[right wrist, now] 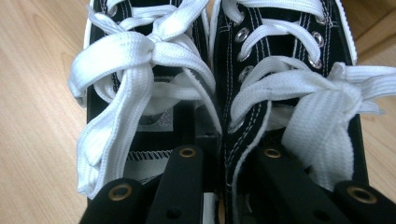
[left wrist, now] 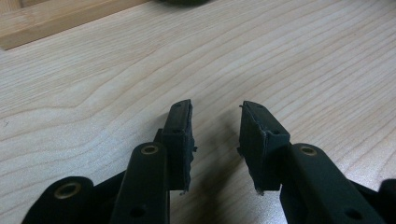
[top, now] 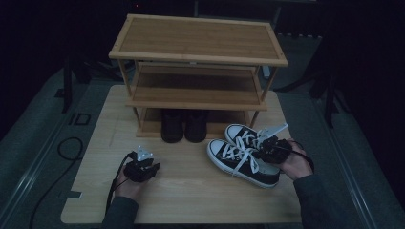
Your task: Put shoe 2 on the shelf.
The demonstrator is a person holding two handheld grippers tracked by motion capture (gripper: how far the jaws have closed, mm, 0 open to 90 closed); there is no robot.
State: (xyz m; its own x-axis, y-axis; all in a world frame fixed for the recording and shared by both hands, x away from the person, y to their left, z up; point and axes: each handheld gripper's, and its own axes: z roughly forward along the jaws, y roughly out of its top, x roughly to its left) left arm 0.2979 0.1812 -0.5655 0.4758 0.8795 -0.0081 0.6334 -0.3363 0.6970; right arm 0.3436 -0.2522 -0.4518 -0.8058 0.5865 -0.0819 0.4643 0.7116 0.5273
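Jaws of the left gripper [top: 142, 162] parted with bare wood between them, holding nothing, parked low over the surface [top: 191, 191] near its front left. Little risk on that side, beyond a trailing cable dragging across the wood.

Farther back at centre, a dark pair of boots [top: 184, 125] tucked on the bottom shelf of the bamboo rack [top: 198, 38], middle and top shelves bare. Possible collision there if the sneakers get pushed onto the same level.

To the right, jaws of the right gripper [right wrist: 212, 156] closed in on the pair of sneakers [top: 243, 153], one jaw down inside each shoe, pinching the two touching inner walls together. Both shoes flat on the surface, toes toward the rack. Grip only on soft canvas: likely to slip, or to let one shoe sag and twist out on lifting. Loose white laces [right wrist: 135, 60] draped just over the jaws, liable to snag or catch on a shelf edge.
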